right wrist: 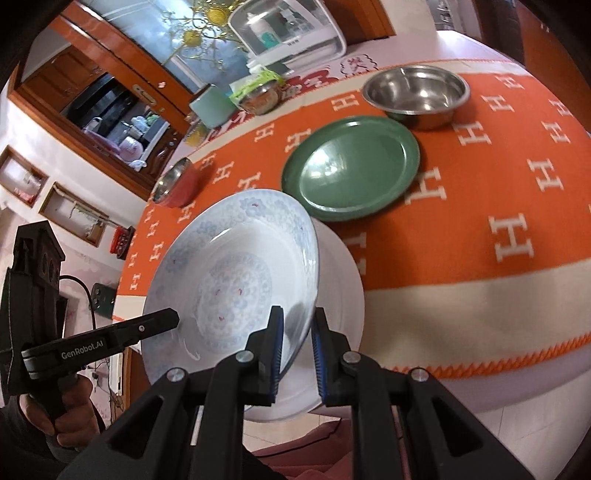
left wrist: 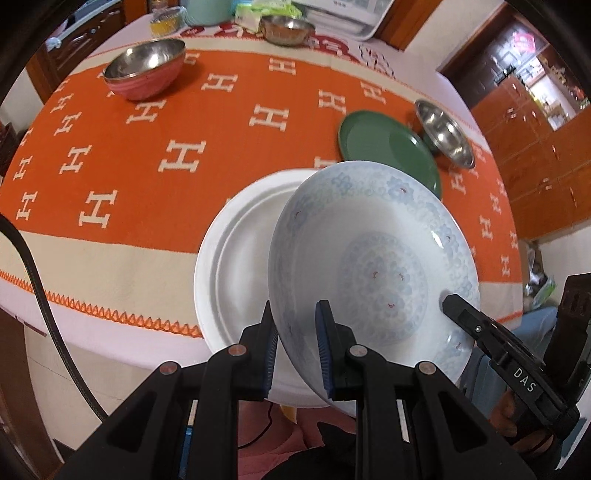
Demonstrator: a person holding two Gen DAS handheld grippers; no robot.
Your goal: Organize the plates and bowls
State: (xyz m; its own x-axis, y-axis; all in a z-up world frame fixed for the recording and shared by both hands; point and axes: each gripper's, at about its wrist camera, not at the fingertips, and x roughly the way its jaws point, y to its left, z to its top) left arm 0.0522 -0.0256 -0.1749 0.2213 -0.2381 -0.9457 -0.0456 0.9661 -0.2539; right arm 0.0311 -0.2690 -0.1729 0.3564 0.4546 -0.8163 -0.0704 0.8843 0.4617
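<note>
A blue-patterned white plate (left wrist: 380, 258) is held tilted just above a plain white plate (left wrist: 236, 258) at the table's near edge. My left gripper (left wrist: 297, 350) is shut on its left rim. My right gripper (right wrist: 297, 354) is shut on its right rim (right wrist: 295, 325); the patterned plate (right wrist: 229, 280) fills the middle of the right wrist view, with the white plate (right wrist: 343, 295) under it. A green plate (right wrist: 351, 166) lies beyond, also in the left wrist view (left wrist: 388, 147). A steel bowl (right wrist: 417, 92) stands behind it. A pink bowl with steel inside (left wrist: 146, 70) stands at the far left.
An orange cloth with white H marks (left wrist: 147, 147) covers the round table. Another metal bowl (left wrist: 286, 29), a mint container (right wrist: 210, 105) and a white appliance (right wrist: 291, 29) stand at the back. Wooden cabinets (left wrist: 535, 147) are to the right.
</note>
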